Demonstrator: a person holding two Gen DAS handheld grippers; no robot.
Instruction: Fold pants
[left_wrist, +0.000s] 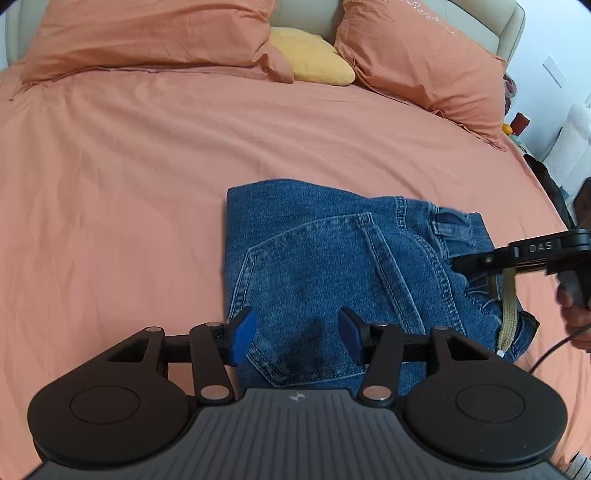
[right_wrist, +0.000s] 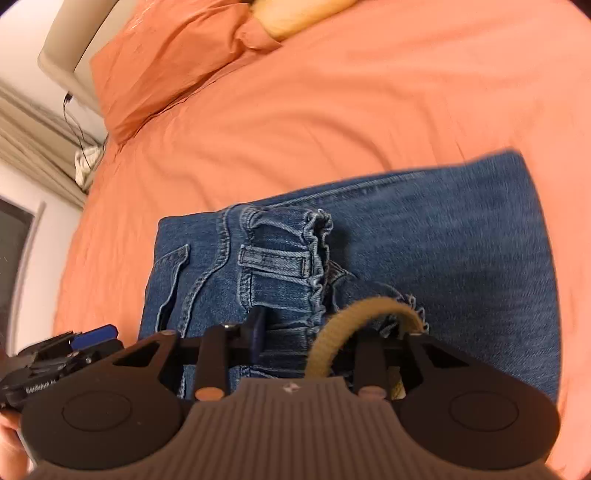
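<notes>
We see the pants (left_wrist: 332, 258), a pair of mid-blue jeans, lying folded into a compact, roughly rectangular bundle on the orange bedspread (left_wrist: 129, 177), toward the near part of the bed and well apart from the pillows (left_wrist: 147, 33); the denim is faded along the seams, with pale contrast stitching; a back pocket faces up on the top layer, its point toward us in the left wrist view; a darker patch shows on the cloth just below that pocket's middle; the far left edge of the bundle is a clean, straight fold; at the other end the gathered, ruched waistband and a belt loop (right_wrist: 275, 262) lie bunched, and a tan woven strap (right_wrist: 354, 314) arches out of them.

Our left gripper (left_wrist: 297, 334) hangs over the near edge of the jeans with its blue pads (left_wrist: 243, 332) standing well apart and nothing pinched between them; our right gripper (right_wrist: 328, 343) sits at the waistband end, its jaws drawn close together over the gathered denim and the strap; whether the pads actually press on the cloth we cannot tell, since the right finger is hidden behind the strap; a yellow cushion (left_wrist: 314, 55) rests between the two pillows.
</notes>
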